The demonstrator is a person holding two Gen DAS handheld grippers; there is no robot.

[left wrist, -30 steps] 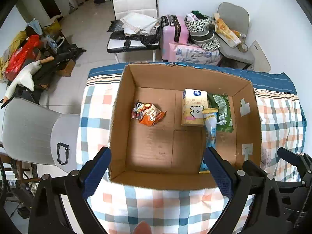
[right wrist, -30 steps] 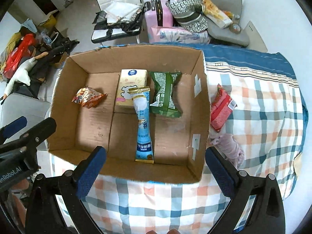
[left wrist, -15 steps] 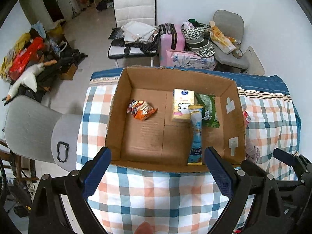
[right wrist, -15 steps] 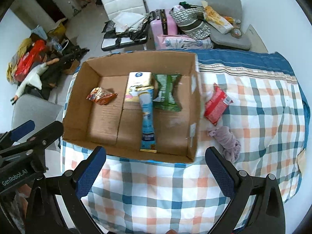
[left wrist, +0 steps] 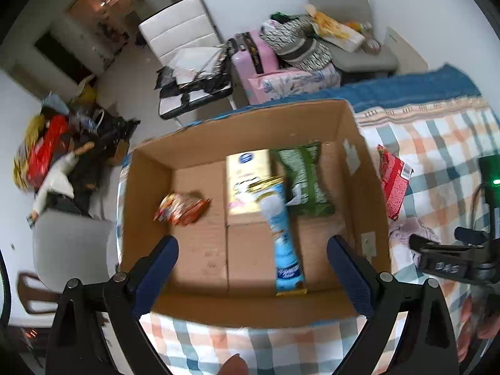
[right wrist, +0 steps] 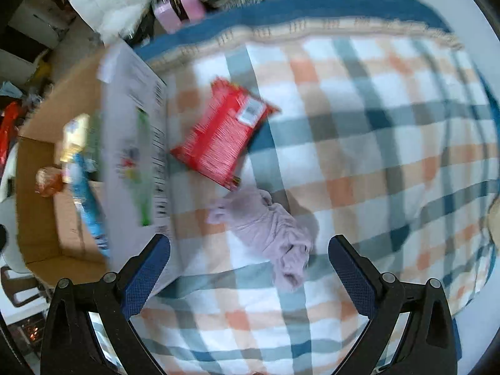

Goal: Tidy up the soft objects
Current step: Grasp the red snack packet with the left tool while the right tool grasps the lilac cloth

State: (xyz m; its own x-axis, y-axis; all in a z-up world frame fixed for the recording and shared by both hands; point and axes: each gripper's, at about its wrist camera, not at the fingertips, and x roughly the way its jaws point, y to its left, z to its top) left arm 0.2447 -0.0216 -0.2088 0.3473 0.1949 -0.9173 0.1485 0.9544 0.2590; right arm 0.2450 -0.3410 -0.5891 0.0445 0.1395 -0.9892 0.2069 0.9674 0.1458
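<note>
Four packets lie in our cardboard box [left wrist: 368, 184]; one red packet [right wrist: 220, 134] and one lilac cloth [right wrist: 272, 228] lie outside; left gripper [left wrist: 251, 268] and right gripper [right wrist: 248, 265] spread, empty.

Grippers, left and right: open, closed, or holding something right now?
Left gripper: open, holding nothing, above the cardboard box.
Right gripper: open, holding nothing, above the pale purple cloth.

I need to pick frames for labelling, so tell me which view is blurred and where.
Right wrist view: heavy motion smear on the cardboard box and red packet, the lilac cloth softer, the right tool sharp. Left wrist view: milder blur, the blue sachet readable, strong fisheye bending at the edges.
</note>
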